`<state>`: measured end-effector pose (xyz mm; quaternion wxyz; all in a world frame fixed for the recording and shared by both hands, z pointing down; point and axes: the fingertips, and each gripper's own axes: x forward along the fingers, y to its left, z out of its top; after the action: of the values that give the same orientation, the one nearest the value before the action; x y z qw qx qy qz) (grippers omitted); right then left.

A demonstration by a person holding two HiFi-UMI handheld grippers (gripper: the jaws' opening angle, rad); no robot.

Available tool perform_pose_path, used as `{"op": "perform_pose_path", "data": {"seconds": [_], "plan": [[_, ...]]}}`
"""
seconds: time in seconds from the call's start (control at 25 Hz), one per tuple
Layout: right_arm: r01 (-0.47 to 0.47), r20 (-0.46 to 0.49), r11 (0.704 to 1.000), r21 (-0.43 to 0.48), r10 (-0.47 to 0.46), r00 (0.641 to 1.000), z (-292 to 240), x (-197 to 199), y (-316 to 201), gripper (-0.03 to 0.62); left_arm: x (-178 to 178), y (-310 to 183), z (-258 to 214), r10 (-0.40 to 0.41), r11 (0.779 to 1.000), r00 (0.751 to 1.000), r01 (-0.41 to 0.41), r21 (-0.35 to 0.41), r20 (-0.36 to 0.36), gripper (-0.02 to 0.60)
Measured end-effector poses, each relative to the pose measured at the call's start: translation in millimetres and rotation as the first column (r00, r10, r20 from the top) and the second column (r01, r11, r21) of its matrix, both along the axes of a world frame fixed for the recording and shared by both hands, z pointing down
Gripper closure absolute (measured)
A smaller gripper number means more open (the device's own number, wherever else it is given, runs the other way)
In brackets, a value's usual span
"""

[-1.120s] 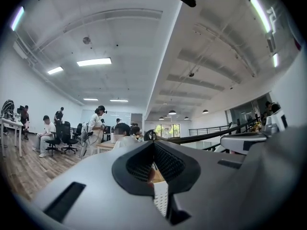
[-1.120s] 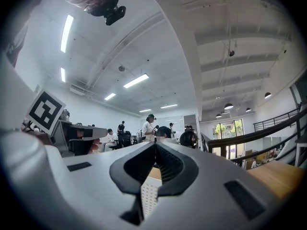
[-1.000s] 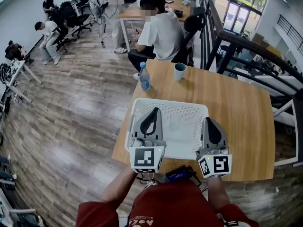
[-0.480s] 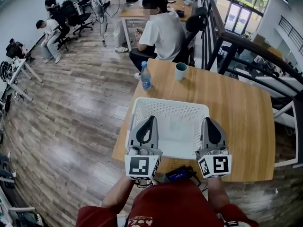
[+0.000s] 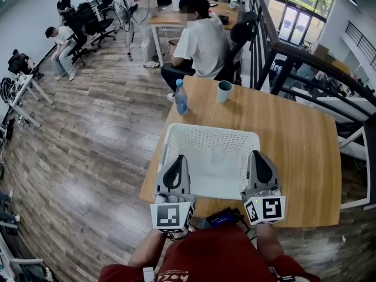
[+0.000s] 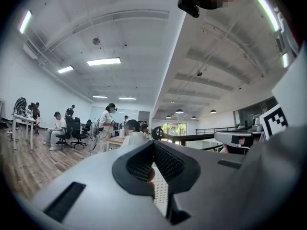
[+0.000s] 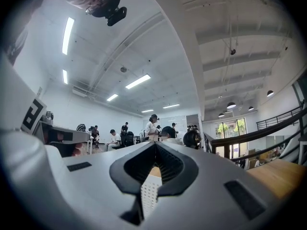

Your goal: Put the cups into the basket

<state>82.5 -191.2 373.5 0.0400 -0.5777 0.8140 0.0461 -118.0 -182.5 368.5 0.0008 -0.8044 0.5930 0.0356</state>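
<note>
A white mesh basket (image 5: 176, 135) stands on the near half of the wooden table (image 5: 294, 134). Something faint and clear, perhaps a cup (image 5: 217, 155), rests on the basket floor. A teal cup (image 5: 224, 90) stands upright at the table's far edge, well beyond both grippers. My left gripper (image 5: 178, 158) hovers over the basket's near left corner, shut and empty. My right gripper (image 5: 257, 154) hangs at the basket's near right corner, also shut and empty. In both gripper views the jaws meet, with only a strip of basket mesh (image 6: 161, 193) (image 7: 147, 195) showing below them.
A blue-capped water bottle (image 5: 181, 96) stands left of the teal cup. A dark device with a blue screen (image 5: 222, 218) lies at the table's near edge. A person (image 5: 202, 40) sits just behind the far edge. A black railing (image 5: 317, 57) runs along the right.
My left gripper has drawn back and down toward the basket's near left corner. The right gripper has shifted slightly nearer to me. Both stay shut.
</note>
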Motion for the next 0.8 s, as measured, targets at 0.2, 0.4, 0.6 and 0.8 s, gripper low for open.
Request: {"op": "perform_pose_path", "data": {"seconds": [0.2, 0.4, 0.6, 0.8], "plan": [[0.025, -0.001, 1.000, 0.002, -0.025, 1.000, 0.4, -9.4, 3.2, 0.584, -10.4, 6.3, 3.2, -0.037, 0.999, 0.999, 0.037, -0.012, -0.018, 0.574], [0.045, -0.005, 0.999, -0.007, -0.045, 0.999, 7.1, -19.4, 7.7, 0.584, -20.5, 12.0, 6.5, -0.061, 0.998, 0.998, 0.061, -0.020, -0.026, 0.574], [0.066, -0.020, 0.997, -0.028, -0.067, 0.998, 15.4, -31.1, 13.6, 0.585, -25.0, 19.6, 10.8, -0.065, 0.998, 0.997, 0.065, -0.024, -0.032, 0.574], [0.071, -0.028, 0.997, -0.033, -0.072, 0.997, 13.8, -33.2, 15.9, 0.585, -28.9, 25.0, 12.9, -0.079, 0.996, 0.996, 0.077, -0.038, -0.031, 0.574]]}}
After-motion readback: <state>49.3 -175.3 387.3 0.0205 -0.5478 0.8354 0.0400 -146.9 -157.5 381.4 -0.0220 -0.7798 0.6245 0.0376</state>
